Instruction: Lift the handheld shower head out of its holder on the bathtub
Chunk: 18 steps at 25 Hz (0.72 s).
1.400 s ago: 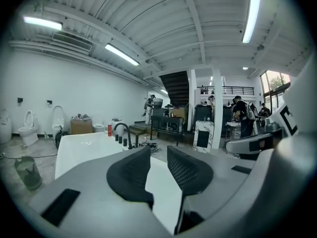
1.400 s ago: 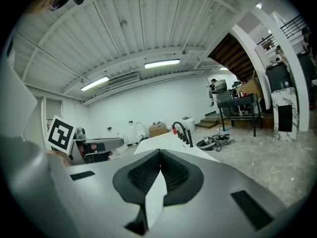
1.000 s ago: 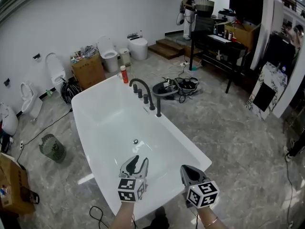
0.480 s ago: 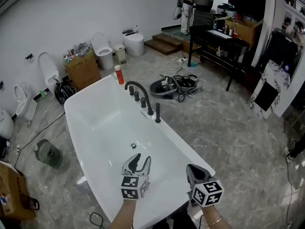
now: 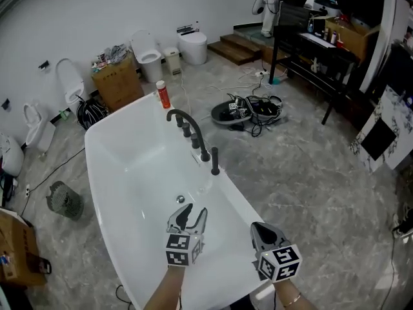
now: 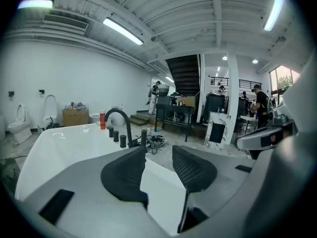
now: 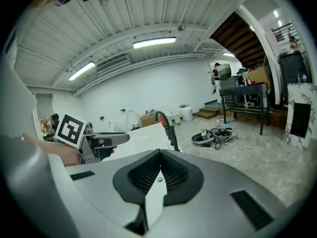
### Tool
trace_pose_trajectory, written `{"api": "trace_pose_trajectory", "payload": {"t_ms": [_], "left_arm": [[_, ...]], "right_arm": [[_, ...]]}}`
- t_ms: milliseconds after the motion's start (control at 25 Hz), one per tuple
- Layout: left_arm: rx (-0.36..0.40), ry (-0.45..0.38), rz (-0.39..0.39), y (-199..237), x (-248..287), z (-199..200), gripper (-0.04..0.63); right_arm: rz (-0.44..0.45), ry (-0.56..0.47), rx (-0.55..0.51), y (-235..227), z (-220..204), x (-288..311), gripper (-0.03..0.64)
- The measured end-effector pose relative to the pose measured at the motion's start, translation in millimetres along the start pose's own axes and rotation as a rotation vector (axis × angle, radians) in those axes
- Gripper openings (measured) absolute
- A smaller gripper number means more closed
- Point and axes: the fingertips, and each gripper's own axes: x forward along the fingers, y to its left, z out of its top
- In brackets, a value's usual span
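Two hand-held grippers are over the near end of the white bathtub (image 5: 235, 197). Compared with a second ago, both have advanced along the tub toward the row of black fittings on its right-hand rim. The gap to those fittings has narrowed, though they remain well apart. Left hand-held gripper (image 5: 193, 212): jaws opening, wider than a second ago, nothing between them. Right hand-held gripper (image 5: 256, 227): jaws closed together, empty. Handheld shower head (image 5: 215, 161): the slim black upright cylinder, nearest of the fittings, seated in its holder on the right-hand rim, in line with the knobs (image 5: 195, 141) and the arched spout (image 5: 180, 115) beyond it; untouched. Red bottle (image 5: 164, 95): stands on the rim at the far right corner. Judgement: the approach is under way and the lift has not begun. The widening left jaws suggest that the left hand-held gripper is being readied for the shower head, which still calls for a further reach forward and to the right
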Motion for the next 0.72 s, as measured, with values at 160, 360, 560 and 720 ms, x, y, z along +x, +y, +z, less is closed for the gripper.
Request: {"api": "trace_pose_trajectory", "payload": {"t_ms": [160,360,560,720], "left_arm": [[-0.006,0.010,0.018,1,87,-10,0.181],[-0.018,0.029,0.052,16,184,-35,0.184],[-0.037,0.062,0.080,34,265,-67,0.186],[-0.040,0.091,0.093,41,321,-88,0.189]], "right_arm": [[0.032,0.025,0.001,-53,-9,55,0.005],[0.061,0.051,-0.004,-103,-29,124,0.005],[0.070,0.071,0.009,-141,-51,173,0.005],[0.074,0.081,0.024,-170,-65,199,0.005]]}}
